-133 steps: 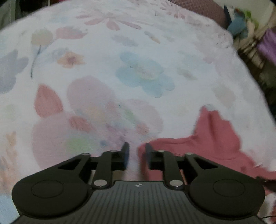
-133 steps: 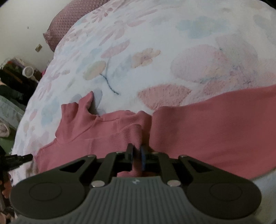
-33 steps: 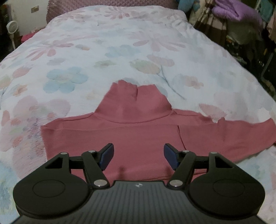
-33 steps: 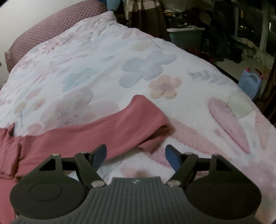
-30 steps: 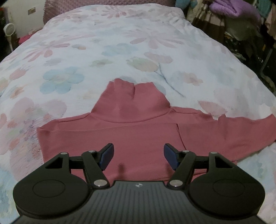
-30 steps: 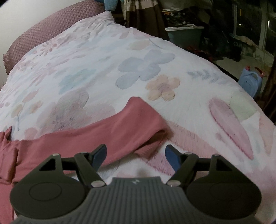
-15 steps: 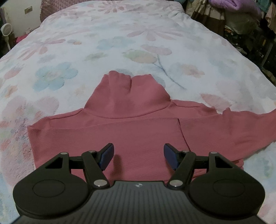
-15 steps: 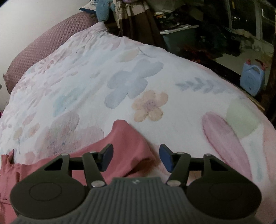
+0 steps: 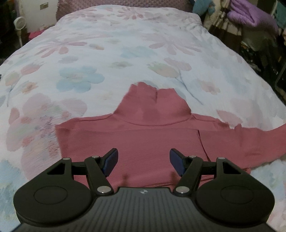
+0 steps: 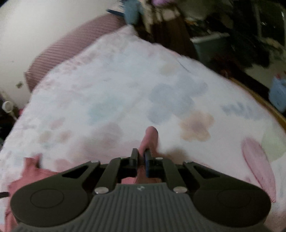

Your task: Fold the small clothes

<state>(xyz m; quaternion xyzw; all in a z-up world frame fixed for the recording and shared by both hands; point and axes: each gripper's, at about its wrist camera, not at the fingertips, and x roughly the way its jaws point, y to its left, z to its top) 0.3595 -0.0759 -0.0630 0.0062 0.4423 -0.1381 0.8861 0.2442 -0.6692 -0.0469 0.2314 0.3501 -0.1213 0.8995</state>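
— So, where does the pink sweater (image 9: 143, 135) lie?

— Flat on the bed, on a white quilt with pastel flowers (image 9: 100, 53). Its collar points to the mauve pillow (image 9: 125, 3) at the far end.

— And the grippers?

— The left gripper (image 9: 143, 161) hovers over the sweater's body, jaws wide apart and holding nothing. The right gripper (image 10: 141, 160) is clenched on the sleeve end (image 10: 150, 139).

— What stands around the bed?

— A purple blanket (image 9: 250, 14) on dark clutter at one side, and a pale wall (image 10: 35, 26) behind the pillow.

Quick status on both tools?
Left tool: open, empty, over the sweater.
Right tool: shut on the sleeve.
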